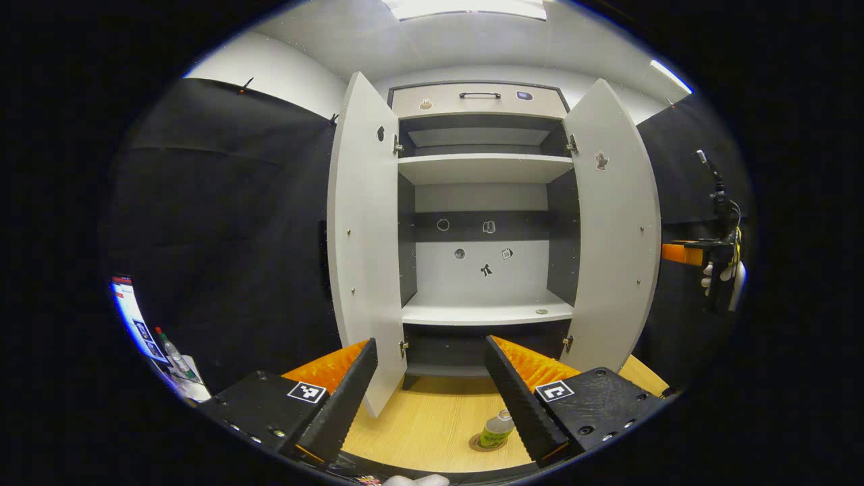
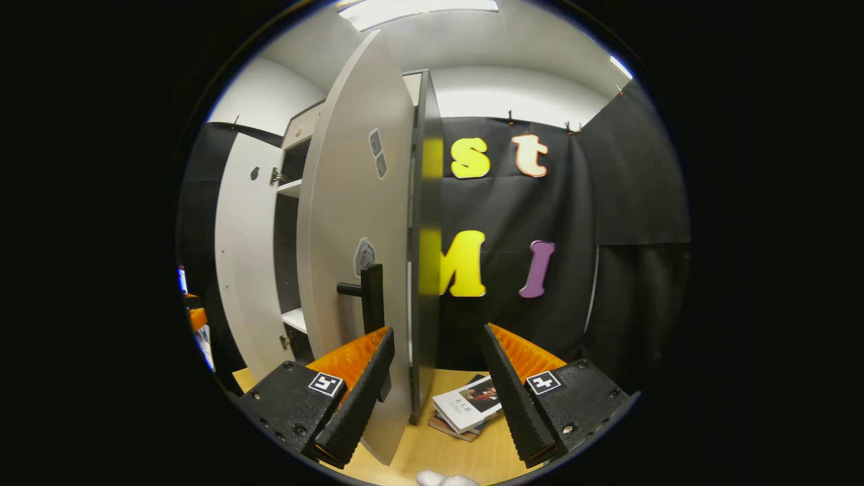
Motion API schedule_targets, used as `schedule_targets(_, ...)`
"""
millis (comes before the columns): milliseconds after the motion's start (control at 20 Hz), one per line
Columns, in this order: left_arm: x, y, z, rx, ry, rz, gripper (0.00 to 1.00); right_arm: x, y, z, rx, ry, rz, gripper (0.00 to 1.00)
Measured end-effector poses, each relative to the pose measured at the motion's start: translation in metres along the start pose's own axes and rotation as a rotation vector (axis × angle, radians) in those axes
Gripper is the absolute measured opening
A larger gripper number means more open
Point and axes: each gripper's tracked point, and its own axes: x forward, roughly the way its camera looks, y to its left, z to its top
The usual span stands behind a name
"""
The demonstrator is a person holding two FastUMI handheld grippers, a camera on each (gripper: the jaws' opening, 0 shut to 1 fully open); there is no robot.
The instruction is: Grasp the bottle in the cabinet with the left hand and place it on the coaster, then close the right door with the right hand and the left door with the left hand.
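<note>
In the left gripper view we see the left gripper [image 1: 428, 398] with its 2 fingers spread apart and nothing between them, so we record it as released. Ahead of it stands the cabinet [image 1: 482, 202] with both doors swung outward: the left door [image 1: 364, 236] and the right door [image 1: 614, 236] each stand roughly edge-on to the opening, exposing the shelves [image 1: 486, 312]. The bottle [image 1: 498, 429] stands upright on the coaster [image 1: 480, 444] on the wooden table [image 1: 418, 418], in front of the cabinet and just beside the inner edge of the left gripper's right-hand finger. At the far right edge of this view, beyond the right door, we see a gloved hand [image 1: 709, 278] holding the other gripper. In the right gripper view the right gripper [image 2: 439, 398] is likewise released, fingers wide apart. The free edge of the right door [image 2: 358, 223] passes between the 2 fingers, closer to the left-hand one; we cannot tell whether that finger touches the panel. The door's dark handle [image 2: 368, 297] projects just above that finger. A small stack of books [image 2: 466, 408] lies on the table [image 2: 472, 459] between the fingers, behind the door edge. The left door [image 2: 246, 250] stands open farther back.
</note>
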Motion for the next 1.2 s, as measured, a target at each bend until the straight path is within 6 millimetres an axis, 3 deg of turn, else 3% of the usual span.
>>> schedule_targets(150,-0.005,-0.009,-0.002,-0.009,0.016,0.032,0.96,0.004,0.013,0.000,0.014,0.021,0.090,0.81)
schedule_targets(400,-0.012,-0.018,-0.002,-0.008,0.032,0.071,0.96,0.014,0.051,0.000,-0.004,0.033,0.222,0.81)
schedule_targets(800,-0.013,-0.015,0.002,0.042,0.027,0.080,0.96,0.052,0.136,0.003,-0.076,-0.025,0.330,0.81)
schedule_targets(950,-0.008,0.002,0.003,0.055,0.030,0.072,0.96,0.068,0.155,0.012,-0.096,-0.074,0.299,0.82)
schedule_targets(1200,-0.001,0.039,0.003,0.042,0.028,0.077,0.96,0.064,0.162,0.003,-0.026,-0.038,0.268,0.82)
